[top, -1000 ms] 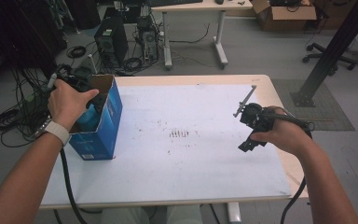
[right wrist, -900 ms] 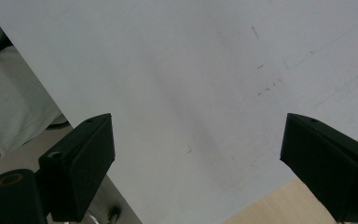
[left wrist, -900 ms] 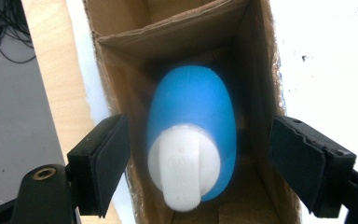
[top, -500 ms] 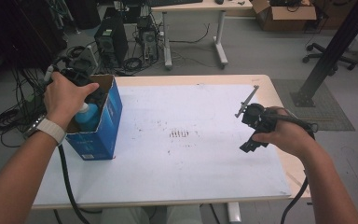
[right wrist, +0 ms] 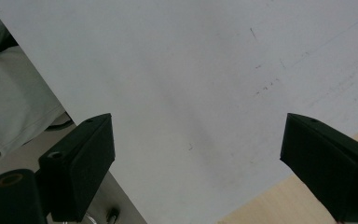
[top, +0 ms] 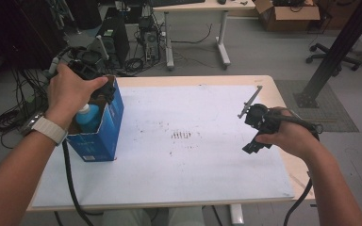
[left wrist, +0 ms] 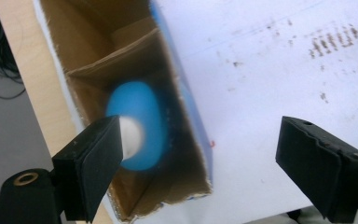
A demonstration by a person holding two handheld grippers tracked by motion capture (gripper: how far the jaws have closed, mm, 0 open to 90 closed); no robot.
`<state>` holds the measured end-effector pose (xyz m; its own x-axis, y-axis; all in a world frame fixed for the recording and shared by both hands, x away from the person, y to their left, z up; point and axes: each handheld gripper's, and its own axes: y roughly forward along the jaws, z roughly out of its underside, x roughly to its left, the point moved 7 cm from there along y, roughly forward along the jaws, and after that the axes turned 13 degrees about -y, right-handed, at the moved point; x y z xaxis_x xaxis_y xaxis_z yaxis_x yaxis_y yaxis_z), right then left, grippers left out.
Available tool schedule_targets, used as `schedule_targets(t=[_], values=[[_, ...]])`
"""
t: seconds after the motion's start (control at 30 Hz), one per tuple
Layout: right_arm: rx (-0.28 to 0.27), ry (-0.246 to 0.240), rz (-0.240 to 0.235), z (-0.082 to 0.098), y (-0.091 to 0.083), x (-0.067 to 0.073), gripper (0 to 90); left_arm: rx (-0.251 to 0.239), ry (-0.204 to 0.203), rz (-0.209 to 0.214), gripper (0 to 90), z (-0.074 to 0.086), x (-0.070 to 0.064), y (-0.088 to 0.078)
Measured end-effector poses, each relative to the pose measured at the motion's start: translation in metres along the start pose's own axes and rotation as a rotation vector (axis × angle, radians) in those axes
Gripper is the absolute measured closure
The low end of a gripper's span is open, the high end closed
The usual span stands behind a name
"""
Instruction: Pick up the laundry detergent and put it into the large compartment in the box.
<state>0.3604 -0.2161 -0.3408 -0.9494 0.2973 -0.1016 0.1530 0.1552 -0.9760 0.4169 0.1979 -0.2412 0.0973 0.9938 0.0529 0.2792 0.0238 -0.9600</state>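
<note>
A blue cardboard box point(top: 101, 127) stands open-topped at the table's left edge, with a light-blue bottle point(top: 88, 117) upright inside it. In the left gripper view the bottle point(left wrist: 137, 123) with its white cap sits deep in the box point(left wrist: 186, 121), blurred. My left gripper point(top: 104, 89) hovers over the box mouth, jaws wide apart and empty point(left wrist: 214, 163). My right gripper point(top: 252, 129) hangs above the white sheet at the right, open with nothing between its jaws point(right wrist: 196, 163).
A white sheet point(top: 184, 141) with dark smudges covers the wooden table point(top: 283, 94). Beyond the table's far edge are another desk, computer towers and cables on the floor. A person's knee shows below the near edge in the right gripper view.
My left hand has risen and drawn back from the box, uncovering the bottle inside. The right gripper has held nearly still.
</note>
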Motion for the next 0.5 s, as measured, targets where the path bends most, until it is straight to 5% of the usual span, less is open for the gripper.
schedule_targets(t=[0.5], values=[[-0.003,0.001,0.001,0.000,0.000,0.001,9.8,-0.012,0.127,0.027,10.0,0.005,-0.044,-0.013]])
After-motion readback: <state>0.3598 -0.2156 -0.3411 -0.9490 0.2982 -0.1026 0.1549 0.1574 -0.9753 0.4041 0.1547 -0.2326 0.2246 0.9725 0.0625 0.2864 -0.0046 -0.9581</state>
